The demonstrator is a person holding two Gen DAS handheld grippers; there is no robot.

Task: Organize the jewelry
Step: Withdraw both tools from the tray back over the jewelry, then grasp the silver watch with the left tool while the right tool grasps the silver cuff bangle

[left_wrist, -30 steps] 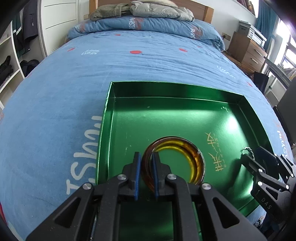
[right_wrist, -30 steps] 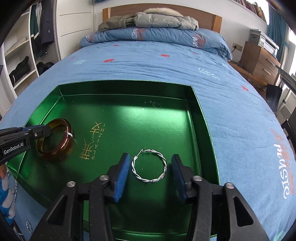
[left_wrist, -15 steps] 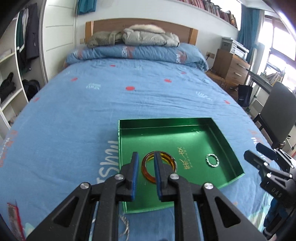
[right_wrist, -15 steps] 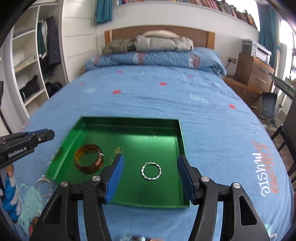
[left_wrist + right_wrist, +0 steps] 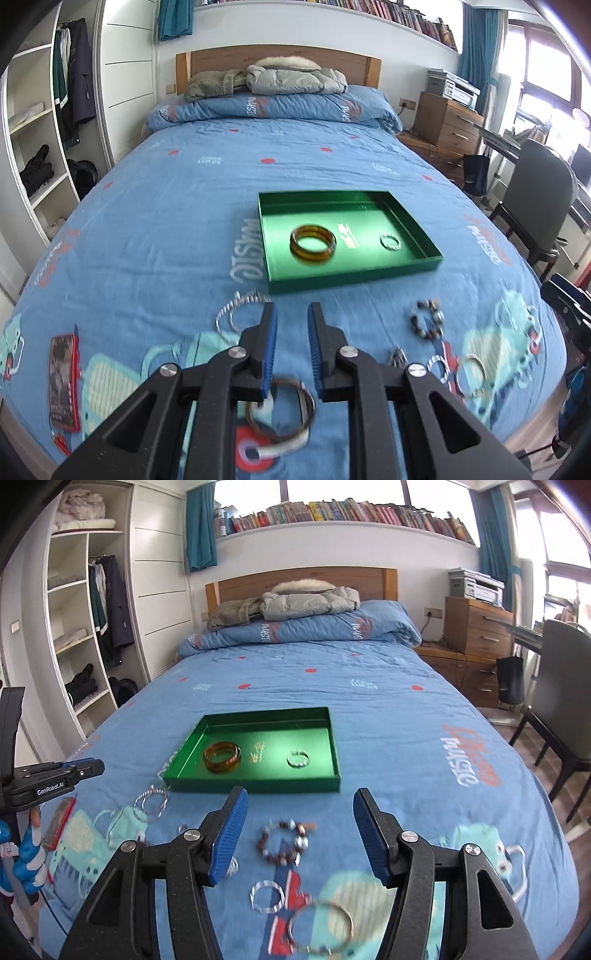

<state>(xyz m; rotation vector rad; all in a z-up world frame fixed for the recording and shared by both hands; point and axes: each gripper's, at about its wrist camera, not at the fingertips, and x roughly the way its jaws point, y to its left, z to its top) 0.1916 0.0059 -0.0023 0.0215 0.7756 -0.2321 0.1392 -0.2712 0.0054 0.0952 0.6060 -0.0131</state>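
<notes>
Two pieces, bangle (image 5: pixel 313 245) and ring (image 5: pixel 390 243), lie in the tray (image 5: pixel 354 275). Left gripper (image 5: pixel 290 345) narrowly parted, right gripper (image 5: pixel 297 836) wide, both empty. Thin loose hoops (image 5: pixel 320 927) on soft quilt (image 5: pixel 155 221) may slip a pinch.

Bedroom: bed (image 5: pixel 369 709) with blue quilt and wooden headboard (image 5: pixel 303 581); open wardrobe shelves (image 5: pixel 74 638) left; wooden dresser (image 5: pixel 476 627) and chair (image 5: pixel 561 686) right; bookshelf (image 5: pixel 351 515) above; daylit windows with teal curtains (image 5: pixel 199 524).
</notes>
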